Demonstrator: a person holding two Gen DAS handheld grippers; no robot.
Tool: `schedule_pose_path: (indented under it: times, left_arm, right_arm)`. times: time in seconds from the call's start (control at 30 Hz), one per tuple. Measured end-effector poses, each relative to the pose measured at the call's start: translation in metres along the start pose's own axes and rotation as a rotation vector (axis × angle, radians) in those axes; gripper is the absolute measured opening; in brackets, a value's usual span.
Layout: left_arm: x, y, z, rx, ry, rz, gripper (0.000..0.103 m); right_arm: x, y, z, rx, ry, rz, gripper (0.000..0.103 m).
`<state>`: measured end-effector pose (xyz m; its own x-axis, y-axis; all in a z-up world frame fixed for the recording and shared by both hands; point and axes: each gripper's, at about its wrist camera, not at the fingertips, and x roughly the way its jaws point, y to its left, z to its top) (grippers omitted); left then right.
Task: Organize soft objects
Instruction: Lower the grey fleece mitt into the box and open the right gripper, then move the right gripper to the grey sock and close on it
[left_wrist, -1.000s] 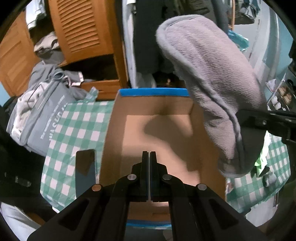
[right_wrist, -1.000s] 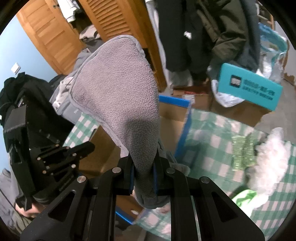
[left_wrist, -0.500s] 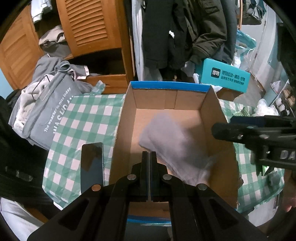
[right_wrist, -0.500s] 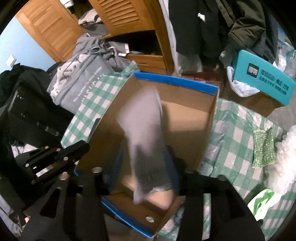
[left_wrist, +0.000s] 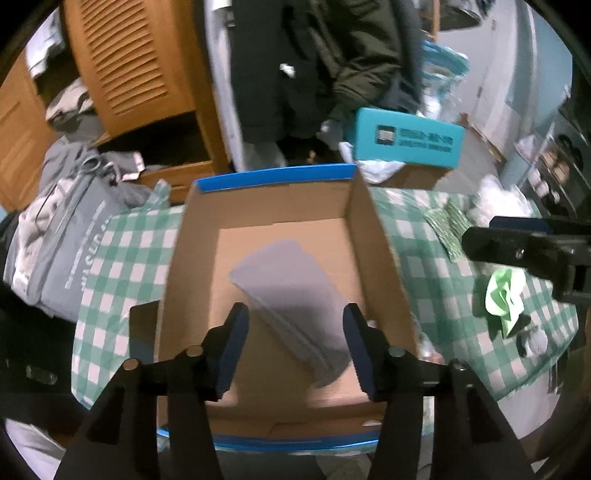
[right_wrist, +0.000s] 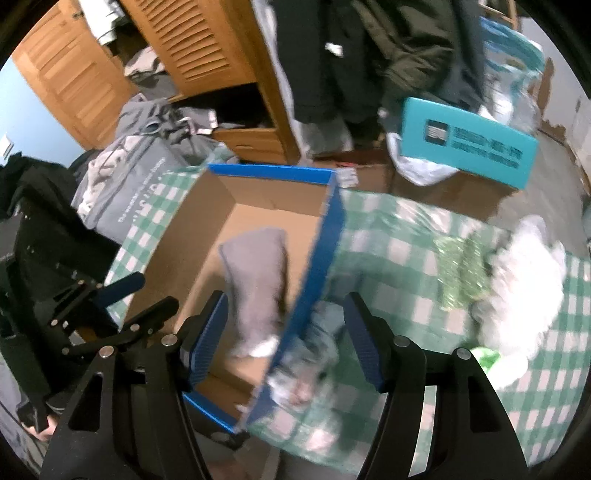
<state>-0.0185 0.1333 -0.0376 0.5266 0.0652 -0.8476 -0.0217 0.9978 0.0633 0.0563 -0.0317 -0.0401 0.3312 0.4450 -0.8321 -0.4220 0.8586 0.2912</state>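
One grey slipper (left_wrist: 291, 302) lies diagonally in the cardboard box (left_wrist: 376, 251), both grippers' jaws wide.

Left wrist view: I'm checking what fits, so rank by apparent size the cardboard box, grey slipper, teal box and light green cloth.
1. Cardboard box
2. Grey slipper
3. Teal box, though it sits farther off, so its true size is unsure
4. Light green cloth

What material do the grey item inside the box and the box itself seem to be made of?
Grey item: probably fleece or terry cloth, matte, lying limp on the box floor, though blurred here. Box: plain brown cardboard, dull unprinted inner walls with fold creases; the blue rim looks like tape or printed coating.
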Motion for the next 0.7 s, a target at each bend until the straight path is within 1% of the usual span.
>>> schedule_pose_path:
  times: [0.13,0.2,0.27,0.33,0.6,0.7]
  left_arm:
    - [0.006,-0.029,0.000,0.050,0.026,-0.012,0.055]
    - [0.007,-0.044,0.000,0.080,0.036,-0.019,0.057]
    - [0.007,-0.056,0.001,0.107,0.035,-0.021,0.065]
    - [0.006,-0.069,0.002,0.133,0.030,-0.022,0.068]
    - [0.012,-0.112,0.005,0.196,0.058,-0.048,0.070]
    - [0.015,-0.128,0.004,0.225,0.070,-0.051,0.074]
  right_arm:
    - [-0.013,-0.031,-0.015,0.038,-0.006,-0.030,0.065]
    - [-0.019,-0.048,-0.023,0.059,-0.005,-0.048,0.065]
    - [-0.025,-0.062,-0.029,0.079,-0.005,-0.066,0.065]
    - [-0.030,-0.074,-0.035,0.101,-0.006,-0.073,0.065]
    - [-0.053,-0.118,-0.059,0.163,-0.026,-0.110,0.065]
    - [-0.059,-0.130,-0.068,0.177,-0.026,-0.125,0.065]
